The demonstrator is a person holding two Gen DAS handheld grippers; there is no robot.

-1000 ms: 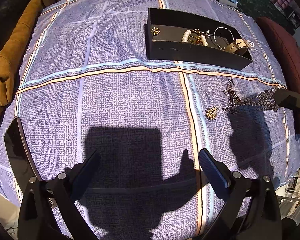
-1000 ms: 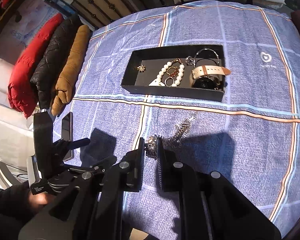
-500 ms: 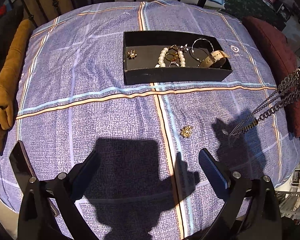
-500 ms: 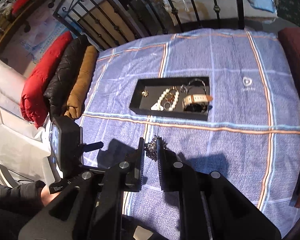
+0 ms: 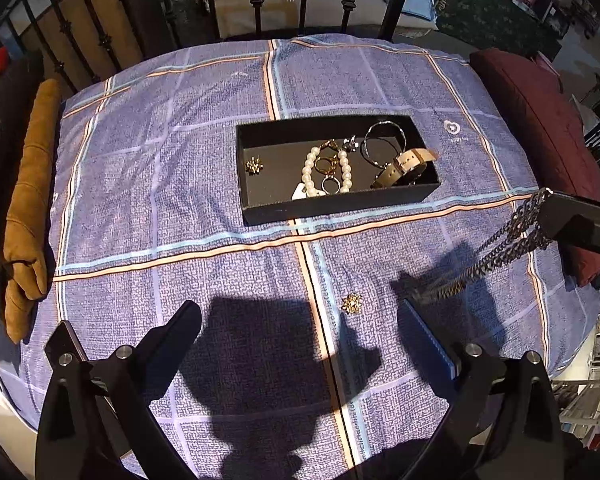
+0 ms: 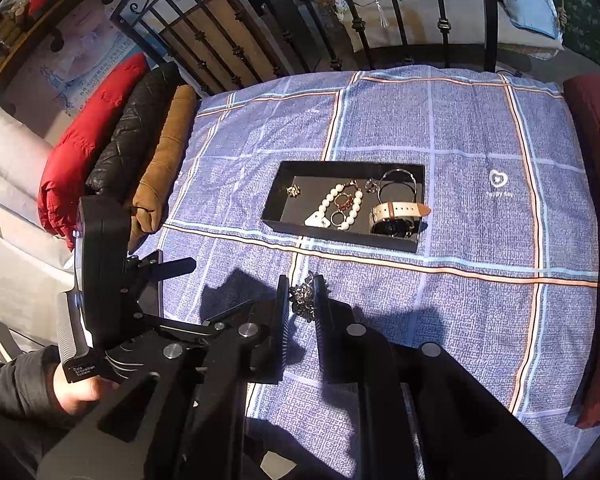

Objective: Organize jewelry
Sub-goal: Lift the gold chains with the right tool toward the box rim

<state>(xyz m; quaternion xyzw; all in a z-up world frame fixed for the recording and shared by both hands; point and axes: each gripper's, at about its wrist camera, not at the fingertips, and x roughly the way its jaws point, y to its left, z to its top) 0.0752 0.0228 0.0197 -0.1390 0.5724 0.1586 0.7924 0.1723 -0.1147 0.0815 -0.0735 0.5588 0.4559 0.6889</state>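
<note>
A: Where's your chain (image 5: 512, 240) right now?

B: Your right gripper (image 6: 302, 300) has its fingers (image 6: 282, 312) clenched on it. From the right wrist you only see a bunched bit of links between the pads; the rest is hidden below the fingers. From the left wrist it hangs off the gripper tip at the frame's right edge, its lower end lost in shadow over the bedspread (image 5: 180, 184), so you can't tell if it touches.

A: And your left gripper (image 5: 300, 320)?

B: Fingers spread wide, nothing between them, held over the bedspread. A small gold earring (image 5: 352, 304) lies just ahead, between the finger tips and the box (image 5: 340, 204).

A: What's in the box?

B: A matching gold earring (image 5: 254, 165) at the left, a pearl bracelet (image 5: 327, 174) with rings tangled inside, a bangle (image 5: 383, 142) and a watch (image 5: 404, 164). The near wall cuts off the watch's lower part, and the small silver piece by the bangle is too fine to make out
</note>
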